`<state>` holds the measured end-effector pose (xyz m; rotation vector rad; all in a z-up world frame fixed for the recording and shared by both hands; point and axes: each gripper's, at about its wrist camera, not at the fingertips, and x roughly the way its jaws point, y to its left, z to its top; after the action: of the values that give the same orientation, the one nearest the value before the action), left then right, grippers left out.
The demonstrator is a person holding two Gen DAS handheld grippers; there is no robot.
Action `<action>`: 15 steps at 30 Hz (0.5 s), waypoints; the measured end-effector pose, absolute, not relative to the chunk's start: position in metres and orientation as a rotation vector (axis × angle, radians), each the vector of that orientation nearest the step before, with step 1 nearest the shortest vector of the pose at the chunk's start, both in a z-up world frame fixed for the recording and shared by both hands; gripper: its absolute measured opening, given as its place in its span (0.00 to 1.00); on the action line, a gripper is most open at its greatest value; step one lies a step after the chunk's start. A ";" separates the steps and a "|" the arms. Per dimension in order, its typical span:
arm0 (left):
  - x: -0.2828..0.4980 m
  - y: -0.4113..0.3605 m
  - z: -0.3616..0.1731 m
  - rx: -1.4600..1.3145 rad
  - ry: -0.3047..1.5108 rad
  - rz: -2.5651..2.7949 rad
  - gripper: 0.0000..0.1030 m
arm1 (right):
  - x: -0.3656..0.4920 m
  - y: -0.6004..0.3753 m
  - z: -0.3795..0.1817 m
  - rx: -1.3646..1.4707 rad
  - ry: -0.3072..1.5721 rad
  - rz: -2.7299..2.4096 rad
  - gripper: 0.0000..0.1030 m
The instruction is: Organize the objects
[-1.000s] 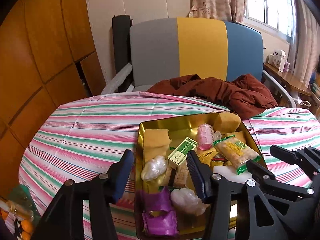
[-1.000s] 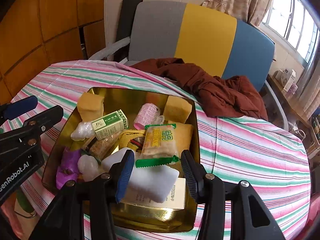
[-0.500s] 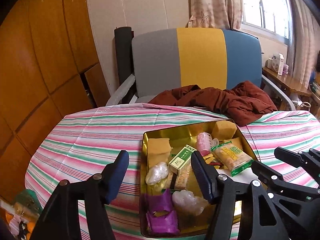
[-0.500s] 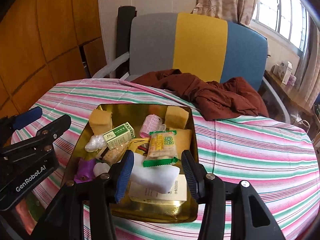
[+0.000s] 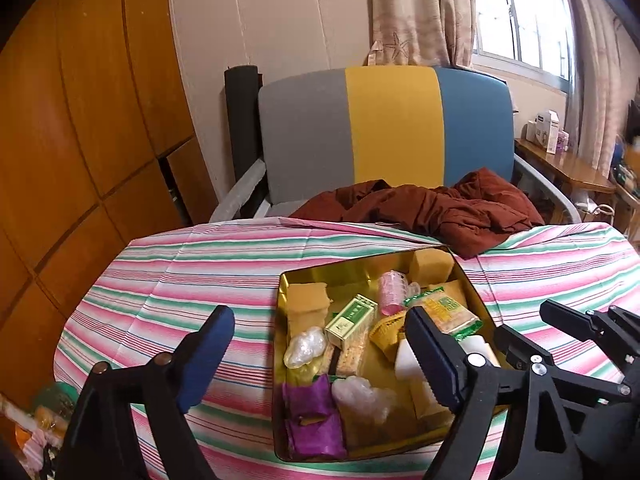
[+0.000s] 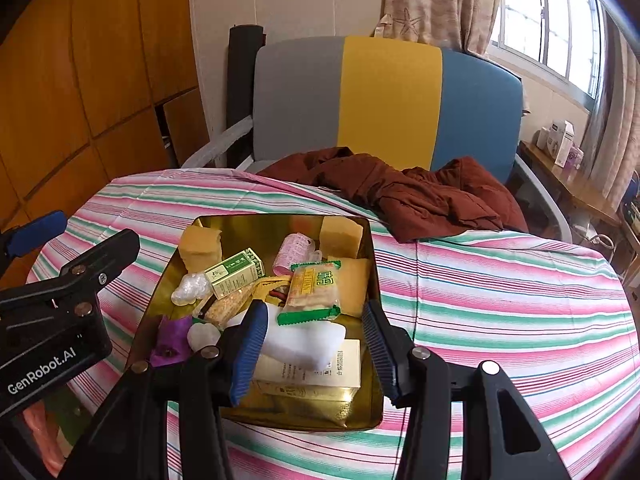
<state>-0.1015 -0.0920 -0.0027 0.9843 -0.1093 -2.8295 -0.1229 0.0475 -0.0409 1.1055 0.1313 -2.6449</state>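
A gold tin tray (image 5: 360, 262) (image 6: 256, 222) sits on the striped table and holds several small items: yellow sponges, a green box (image 6: 234, 273), a pink roll (image 6: 292, 254), a green-edged cracker pack (image 6: 314, 292), a white sponge (image 6: 304, 340), a cream box (image 6: 316, 372) and purple wrappers (image 5: 310, 420). My left gripper (image 5: 320, 360) is open and empty, held above the tray's near left side. My right gripper (image 6: 314, 350) is open and empty above the tray's near edge, with the white sponge seen between its fingers.
The round table wears a pink, green and white striped cloth (image 6: 500, 300). A grey, yellow and blue chair (image 6: 384, 100) stands behind it, with a dark red garment (image 6: 400, 192) spilling onto the table's far edge. Wooden panels are at left, a side shelf with boxes at right.
Both grippers have pulled back and risen from the tray, so the tray looks smaller and more of the chair and room shows. Both stay open and empty.
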 end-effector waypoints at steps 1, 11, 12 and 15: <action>-0.100 -0.092 -0.001 0.983 -0.101 -2.832 0.87 | -0.122 0.049 -0.040 1.102 0.128 -2.647 0.49; -0.085 -0.082 0.015 0.919 -0.118 -2.840 0.92 | -0.109 0.060 -0.030 1.067 0.117 -2.672 0.49; -0.084 -0.081 0.016 0.912 -0.126 -2.839 0.92 | -0.107 0.062 -0.029 1.061 0.115 -2.676 0.49; -0.078 -0.077 0.021 0.896 -0.127 -2.847 0.92 | -0.103 0.066 -0.026 1.049 0.115 -2.685 0.49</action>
<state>-0.0778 -0.0773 0.0213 0.8959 -0.1270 -2.8466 -0.1028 0.0658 -0.0262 1.0486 0.1153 -2.6853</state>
